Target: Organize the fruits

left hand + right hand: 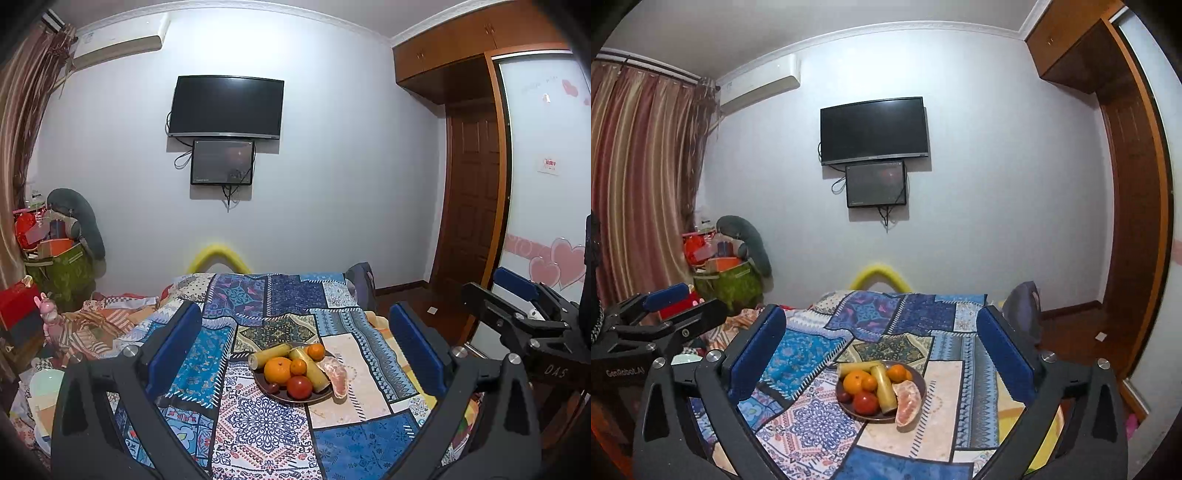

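A dark round plate (281,398) (921,376) sits on a patchwork cloth and holds fruit: a large orange (277,370) (855,382), two small oranges (316,351), a red tomato (299,387) (865,402), two pale yellow cane pieces (269,353) (883,387) and a peeled pomelo segment (335,376) (908,403) leaning on the right rim. My left gripper (295,347) is open, empty, above and short of the plate. My right gripper (882,350) is open, empty, likewise short of the plate. Each gripper shows in the other's view (517,295) (672,306).
The patchwork cloth (266,435) (945,417) covers a table. Clutter, boxes and a green bag (62,269) stand at the left by the curtain. A dark chair back (1027,299) stands at the far right corner. A wooden door and wardrobe (476,192) are at the right.
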